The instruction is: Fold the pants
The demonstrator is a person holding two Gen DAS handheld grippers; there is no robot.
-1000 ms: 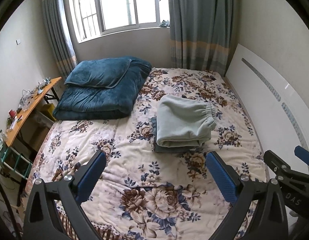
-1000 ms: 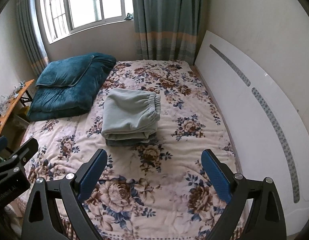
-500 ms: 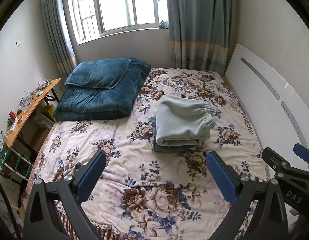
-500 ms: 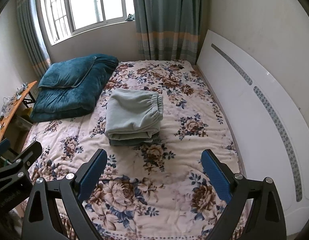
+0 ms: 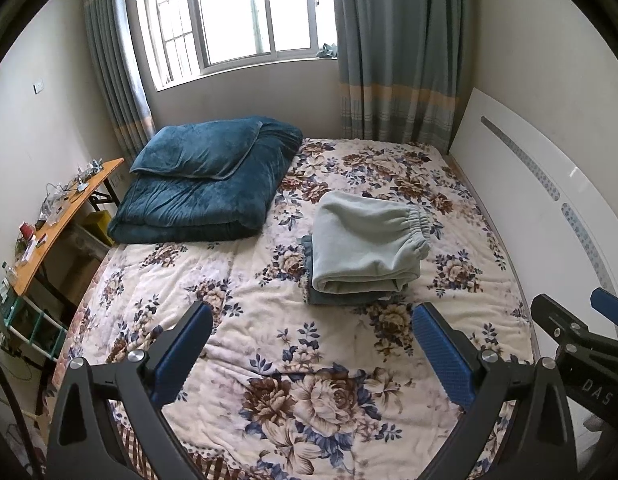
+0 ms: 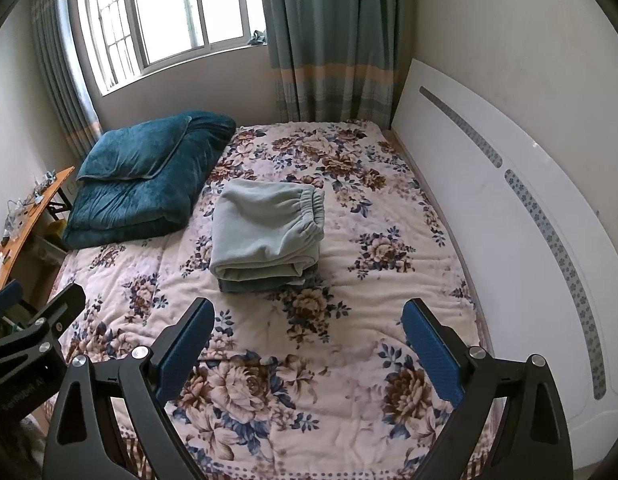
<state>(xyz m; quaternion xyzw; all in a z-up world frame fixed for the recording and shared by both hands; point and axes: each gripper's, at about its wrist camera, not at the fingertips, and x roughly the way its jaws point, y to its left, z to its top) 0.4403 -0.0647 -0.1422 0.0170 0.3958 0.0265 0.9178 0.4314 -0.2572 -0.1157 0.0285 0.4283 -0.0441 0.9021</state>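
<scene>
Pale green pants lie folded into a compact bundle, elastic waistband toward the headboard, stacked on a darker folded garment near the middle of the floral bed, beside the teal quilt. Left hand-held gripper and right hand-held gripper both hang released, jaws spread wide, well short of the stack and grasping nothing. Judgement: folding looks essentially complete; if tidying, press the top layer flat and square its edges without dragging the stack; no containers visible except a cluttered side bench.
</scene>
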